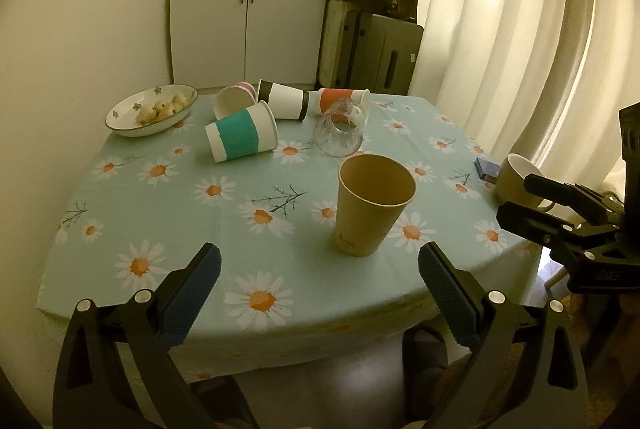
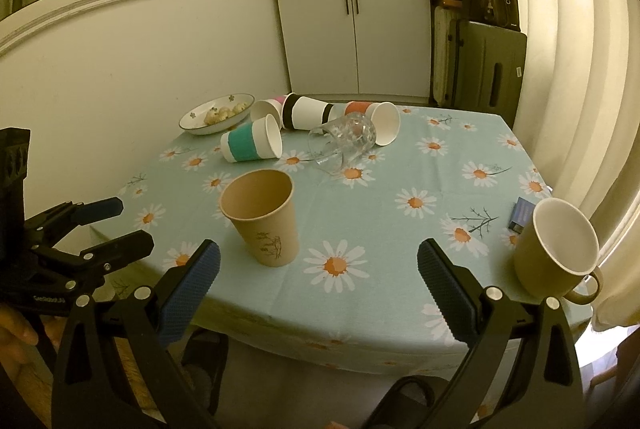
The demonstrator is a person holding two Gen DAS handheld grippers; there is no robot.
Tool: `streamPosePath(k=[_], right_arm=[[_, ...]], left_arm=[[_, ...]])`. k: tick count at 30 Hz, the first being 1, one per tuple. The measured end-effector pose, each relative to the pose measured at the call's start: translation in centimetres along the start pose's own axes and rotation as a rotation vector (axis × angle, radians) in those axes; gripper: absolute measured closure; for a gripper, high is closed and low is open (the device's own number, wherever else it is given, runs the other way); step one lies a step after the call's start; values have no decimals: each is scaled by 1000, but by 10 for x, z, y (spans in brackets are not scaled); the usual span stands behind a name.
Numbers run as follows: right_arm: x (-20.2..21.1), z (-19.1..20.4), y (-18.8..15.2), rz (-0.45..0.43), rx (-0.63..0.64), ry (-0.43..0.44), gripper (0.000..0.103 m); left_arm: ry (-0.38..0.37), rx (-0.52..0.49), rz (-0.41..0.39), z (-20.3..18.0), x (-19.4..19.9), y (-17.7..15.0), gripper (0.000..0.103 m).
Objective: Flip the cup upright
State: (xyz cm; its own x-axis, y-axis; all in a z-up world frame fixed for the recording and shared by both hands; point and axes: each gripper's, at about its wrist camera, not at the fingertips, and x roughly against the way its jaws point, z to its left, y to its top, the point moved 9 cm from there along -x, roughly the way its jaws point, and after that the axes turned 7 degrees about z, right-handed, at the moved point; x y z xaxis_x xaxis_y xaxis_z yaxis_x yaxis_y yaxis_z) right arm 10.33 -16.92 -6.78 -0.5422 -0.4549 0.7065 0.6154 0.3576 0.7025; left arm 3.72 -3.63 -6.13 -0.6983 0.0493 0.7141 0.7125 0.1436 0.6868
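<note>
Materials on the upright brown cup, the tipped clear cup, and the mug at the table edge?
Brown cup: looks like matte kraft paper, with a rolled rim and printed sketch. Clear cup: likely glass, possibly plastic; transparent, with highlights and the cloth showing through. Mug: probably glazed ceramic; thick wall, glossy white inside, olive outside, loop handle.

The right tongs point(image 2: 319, 256) stand wide open above the near edge of the counter point(image 2: 400, 293), holding nothing. A brown paper cup point(image 2: 262, 223) stands upright on the flowered cloth, a little tilted perhaps because of the lens. At the right an olive mug point(image 2: 554, 249) stands upright. Farther back, a teal cup point(image 2: 252, 140) and a glass point(image 2: 344, 141) lie on their sides.
</note>
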Motion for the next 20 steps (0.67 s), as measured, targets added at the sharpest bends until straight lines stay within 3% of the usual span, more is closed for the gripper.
streamPosePath(k=[9,20], right_arm=[[-1,1,0,6,-1,1,5],[-2,0,-1,7,-2,0,5]], left_arm=[[19,-10,0,1,1,1,6],[-10,4,9,4,-1,3,6]])
